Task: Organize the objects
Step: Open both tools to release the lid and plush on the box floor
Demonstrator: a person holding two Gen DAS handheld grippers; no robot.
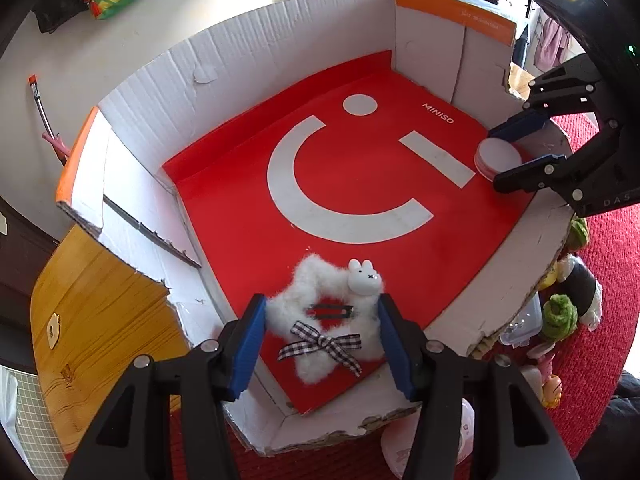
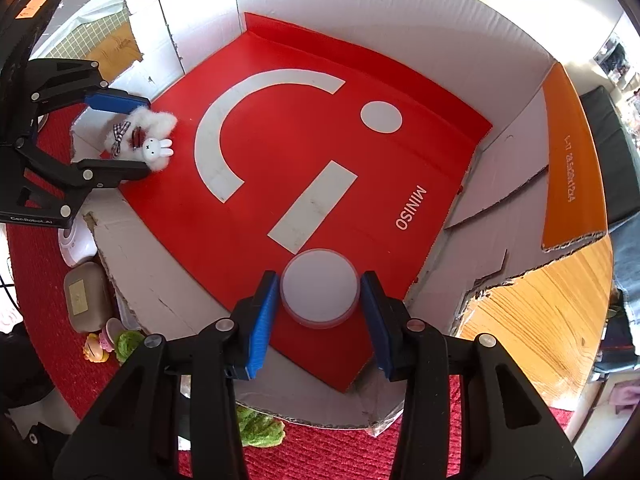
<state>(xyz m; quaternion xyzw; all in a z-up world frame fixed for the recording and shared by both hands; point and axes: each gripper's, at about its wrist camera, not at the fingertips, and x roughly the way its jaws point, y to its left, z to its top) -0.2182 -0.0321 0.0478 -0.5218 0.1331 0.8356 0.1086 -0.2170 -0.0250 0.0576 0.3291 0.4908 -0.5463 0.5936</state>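
Observation:
A white fluffy star hair clip (image 1: 324,316) with a bunny face and a checked bow lies on the red floor of the cardboard box (image 1: 248,60). My left gripper (image 1: 322,344) is open, its blue pads on either side of the clip with small gaps. A round white-lidded case (image 2: 319,286) rests on the red floor at the box's other side. My right gripper (image 2: 320,316) is open around it, pads close to its sides. In the right wrist view the clip (image 2: 140,136) sits between the left gripper's fingers (image 2: 116,170); in the left wrist view the case (image 1: 498,158) sits between the right gripper's fingers (image 1: 524,174).
The box has white walls, torn edges and orange flaps (image 2: 572,160); its floor is a red MINISO sheet (image 1: 360,184). Outside on the red rug (image 2: 320,452) lie small toys (image 1: 560,316), a tan case (image 2: 86,296) and a green fuzzy item (image 2: 258,426). A wooden surface (image 1: 92,320) borders the box.

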